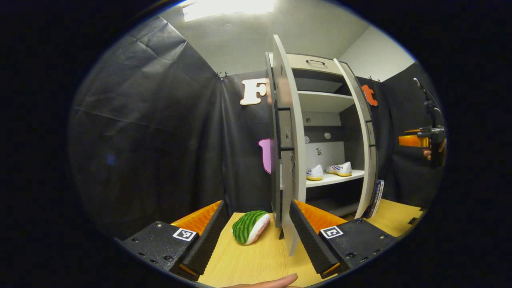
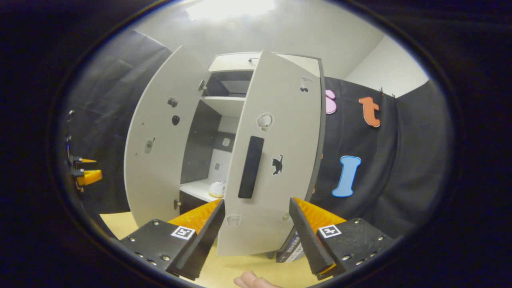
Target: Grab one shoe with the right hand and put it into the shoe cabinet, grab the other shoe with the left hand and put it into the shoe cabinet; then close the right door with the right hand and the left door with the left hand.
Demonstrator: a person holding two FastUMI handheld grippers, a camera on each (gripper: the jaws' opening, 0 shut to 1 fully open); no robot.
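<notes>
Left gripper view | left door (image 1: 289, 160) edge-on, between open claw (image 1: 256, 236) fingers.

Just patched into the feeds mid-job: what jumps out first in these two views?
The tall pale shoe cabinet with both doors swung open, standing on the yellow table. Two white shoes sit side by side on its lower shelf. In the left gripper view, a striped green watermelon-like toy lies on the table by the left door; the right door looms in the right gripper view.
</notes>
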